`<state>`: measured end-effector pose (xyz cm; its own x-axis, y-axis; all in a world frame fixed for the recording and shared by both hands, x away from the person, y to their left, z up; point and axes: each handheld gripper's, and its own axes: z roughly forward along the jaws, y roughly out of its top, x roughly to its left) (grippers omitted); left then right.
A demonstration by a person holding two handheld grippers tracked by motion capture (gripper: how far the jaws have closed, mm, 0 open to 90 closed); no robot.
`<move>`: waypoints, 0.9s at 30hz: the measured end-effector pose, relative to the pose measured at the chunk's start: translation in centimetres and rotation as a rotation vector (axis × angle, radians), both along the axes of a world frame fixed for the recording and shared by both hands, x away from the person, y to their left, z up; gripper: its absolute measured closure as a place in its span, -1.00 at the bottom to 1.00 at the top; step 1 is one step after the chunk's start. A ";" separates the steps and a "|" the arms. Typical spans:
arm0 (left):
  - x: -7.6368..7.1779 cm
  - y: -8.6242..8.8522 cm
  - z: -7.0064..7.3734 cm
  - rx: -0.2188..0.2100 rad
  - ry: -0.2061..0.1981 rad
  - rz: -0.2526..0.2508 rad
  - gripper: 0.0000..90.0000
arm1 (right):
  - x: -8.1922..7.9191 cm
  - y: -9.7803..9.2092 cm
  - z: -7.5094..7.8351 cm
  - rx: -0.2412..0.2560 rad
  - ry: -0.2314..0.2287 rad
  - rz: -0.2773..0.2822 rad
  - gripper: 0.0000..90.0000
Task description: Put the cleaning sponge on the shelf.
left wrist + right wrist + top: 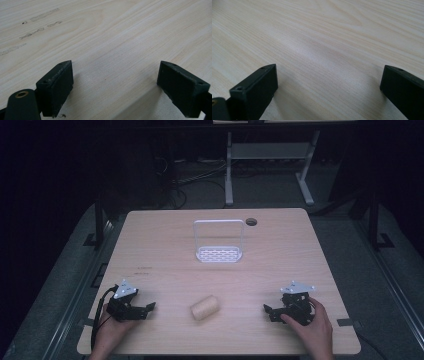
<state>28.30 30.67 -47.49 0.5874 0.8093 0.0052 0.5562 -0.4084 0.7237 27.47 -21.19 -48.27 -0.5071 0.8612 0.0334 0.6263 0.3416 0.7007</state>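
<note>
Bread roll (204, 307) is the nearest thing to both grippers: a pale, stubby roll that is lying on its side on the wooden table (165, 250), near the front edge and a little left of the middle. It is sitting between the two grippers, apart from each and touching nothing but the tabletop.

To its left, the left gripper (149, 307) is resting low on the table in the person's left hand (107, 325), with its jaws pointing toward the roll. In the left gripper view the left gripper (115, 82) is showing both black jaws spread wide, with bare wood between them and nothing pinched. A few faint grey scuff marks (37, 22) are showing on the wood farther off in that view.

To the right of the roll, the right gripper (268, 310) is sitting in the person's right hand (312, 327), jaws also facing the roll. In the right gripper view the right gripper (329, 82) is likewise standing wide open over plain wood grain, holding nothing.

Farther back, near the middle of the table, a white wire rack (219, 254) is standing with its tall looped frame upright, well apart from the roll and both grippers. A small round hole (251, 221) is sitting in the tabletop just beyond the rack's right side.
</note>
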 end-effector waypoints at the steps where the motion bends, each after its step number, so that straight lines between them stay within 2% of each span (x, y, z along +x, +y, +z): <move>1: 0.0 0.0 0.0 0.000 0.000 0.000 -0.71 | 0.0 0.0 0.0 0.000 0.000 0.000 -0.98; 13: -0.1 -0.1 0.2 -0.008 0.009 -0.031 -0.70 | 0.0 0.0 0.0 -0.001 -0.001 0.000 -0.98; 18: -0.3 -0.4 0.9 -0.014 -0.015 -0.052 -0.70 | 0.0 0.0 0.0 0.000 -0.001 0.000 -0.98; 27: -0.8 -1.0 1.4 -0.006 -0.025 -0.089 -0.70 | 0.0 0.0 0.0 0.000 -0.001 0.000 -0.98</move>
<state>27.52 29.71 -46.05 0.6567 0.7539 0.0159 0.4996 -0.4509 0.7396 27.47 -21.19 -48.27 -0.5072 0.8612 0.0328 0.6259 0.3419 0.7009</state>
